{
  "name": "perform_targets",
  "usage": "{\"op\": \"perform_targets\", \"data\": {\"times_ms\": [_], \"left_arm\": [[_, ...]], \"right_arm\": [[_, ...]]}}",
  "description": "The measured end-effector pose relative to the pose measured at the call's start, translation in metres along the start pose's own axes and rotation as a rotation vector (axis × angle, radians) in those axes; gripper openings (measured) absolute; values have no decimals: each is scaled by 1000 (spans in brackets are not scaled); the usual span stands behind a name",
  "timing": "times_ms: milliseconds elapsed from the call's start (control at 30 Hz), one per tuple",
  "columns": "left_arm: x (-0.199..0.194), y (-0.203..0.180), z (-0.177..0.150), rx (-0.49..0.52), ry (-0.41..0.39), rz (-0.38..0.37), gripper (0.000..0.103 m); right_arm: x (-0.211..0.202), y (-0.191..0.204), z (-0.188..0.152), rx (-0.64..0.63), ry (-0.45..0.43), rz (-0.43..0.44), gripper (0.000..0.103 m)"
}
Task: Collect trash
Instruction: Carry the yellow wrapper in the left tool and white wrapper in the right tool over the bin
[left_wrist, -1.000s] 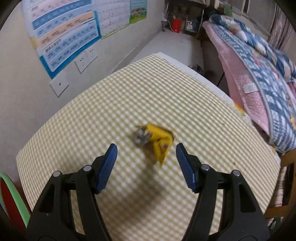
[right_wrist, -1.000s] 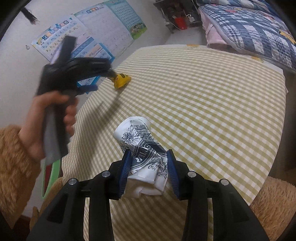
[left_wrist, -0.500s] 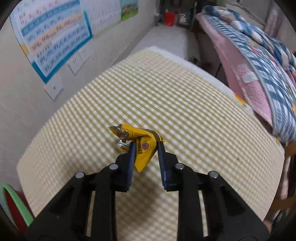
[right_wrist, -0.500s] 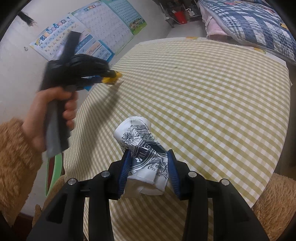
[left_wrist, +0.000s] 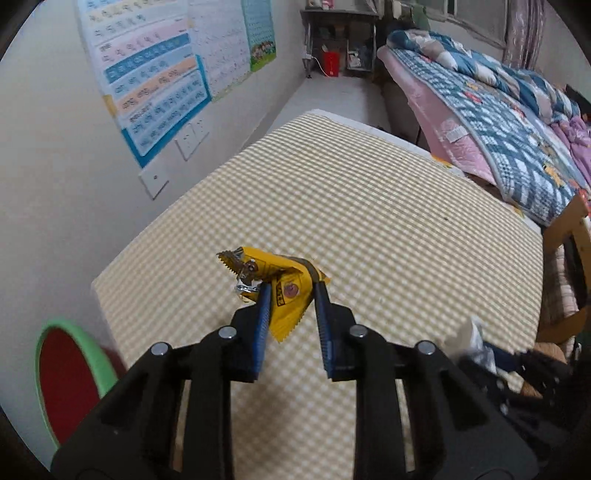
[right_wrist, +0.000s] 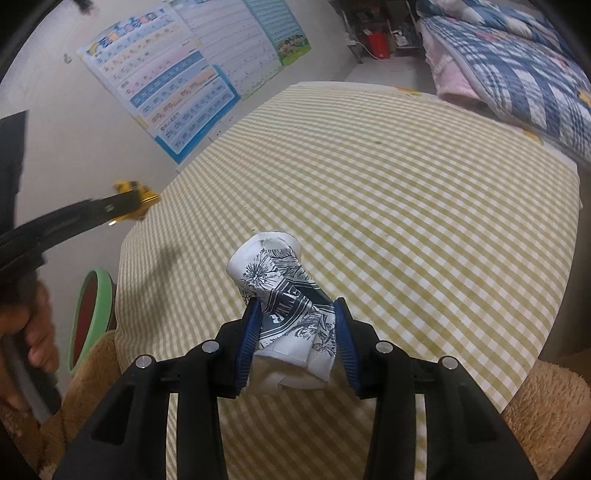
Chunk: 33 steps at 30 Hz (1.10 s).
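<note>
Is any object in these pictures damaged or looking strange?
Yes. The paper cup in the right gripper is crushed and creased. The yellow wrapper in the left gripper is torn open and crumpled.

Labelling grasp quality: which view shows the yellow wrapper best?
Left wrist view. The yellow wrapper sits sharp and centred, pinched in the left gripper, with its serrated edges and print readable. The right wrist view shows the wrapper only as a small blurred yellow patch at the left edge, partly hidden by that gripper.
</note>
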<state>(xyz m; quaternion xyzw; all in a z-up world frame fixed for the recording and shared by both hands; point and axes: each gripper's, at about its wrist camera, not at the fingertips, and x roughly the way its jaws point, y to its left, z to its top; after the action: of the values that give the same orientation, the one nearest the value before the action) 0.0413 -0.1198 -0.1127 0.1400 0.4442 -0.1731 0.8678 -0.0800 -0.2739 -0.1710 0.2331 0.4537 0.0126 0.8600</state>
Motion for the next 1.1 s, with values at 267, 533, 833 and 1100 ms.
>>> {"op": "perform_targets", "data": {"times_ms": [267,533,833,1100], "left_arm": [[-38,27,-30,-38,-38,-5,23],[-55,50,-44,-54,-86,21,23],[-61,68,-53,-91,-106,20,23],[-66,85,-56,-141,-117,28,23]], "right_arm": [[-1,40,5,-64,-10,4,39],[-7,77,5,-133,-13,2,39],[-19,95,3,-184,-25,-5,40],[-32,116,32,-211,-92,20,40]]}}
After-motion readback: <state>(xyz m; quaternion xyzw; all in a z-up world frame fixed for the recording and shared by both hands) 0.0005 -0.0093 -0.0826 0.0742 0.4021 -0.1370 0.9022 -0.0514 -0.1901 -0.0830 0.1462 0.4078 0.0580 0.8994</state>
